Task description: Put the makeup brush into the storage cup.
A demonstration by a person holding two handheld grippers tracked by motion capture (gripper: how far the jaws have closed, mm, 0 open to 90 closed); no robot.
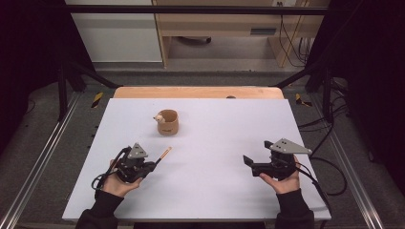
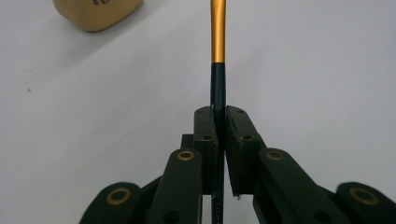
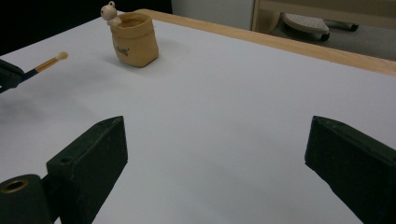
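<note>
A lab: black frame rig point(image 1: 71, 71), floor cables point(image 1: 329, 119), white-topped test table point(image 1: 215, 191).

Cup point(image 1: 167, 122) toward the far middle of the table point(image 1: 215, 191) — well apart from both grippers. Nearer, at left, brush point(image 1: 164, 154) clamped in left gripper point(image 1: 152, 166), tip aimed cupward; at right, right gripper point(image 1: 248, 161) — jaws apart.

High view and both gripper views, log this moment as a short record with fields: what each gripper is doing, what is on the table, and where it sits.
left gripper: shut on the brush, gripped by its dark handle, gold ferrule and pale tip pointing toward the cup
right gripper: open, nothing between the jaws, over bare table
cup: tan, upright, small bear figure on its rim, past the middle of the table
table: white top, wooden far edge
brush and cup: apart, not touching
</note>
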